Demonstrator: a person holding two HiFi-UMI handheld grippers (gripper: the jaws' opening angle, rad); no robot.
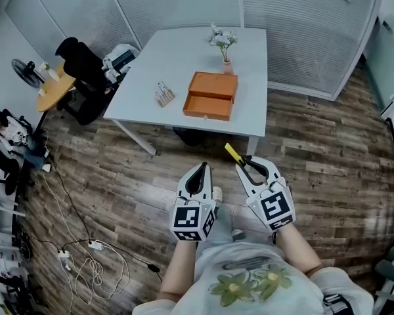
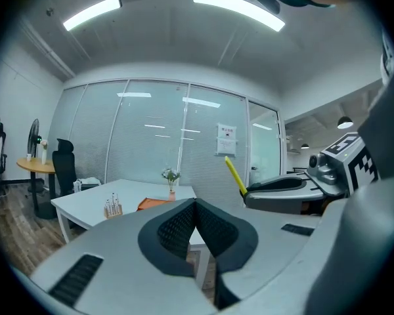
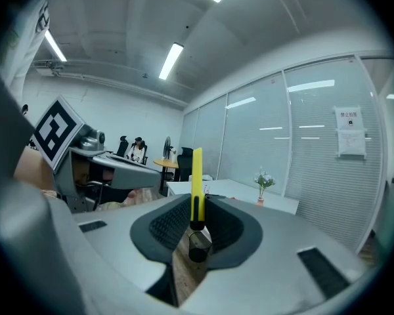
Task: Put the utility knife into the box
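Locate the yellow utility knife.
The yellow utility knife is clamped in the right gripper, lower centre-right in the head view, short of the white table holding the orange box.

Wood-grain floor (image 1: 328, 156), smooth matt table (image 1: 177, 64), yellow plastic utility knife (image 1: 233, 153)

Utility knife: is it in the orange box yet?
No, the utility knife is clamped in the right gripper over the floor, short of the table where the orange box sits.
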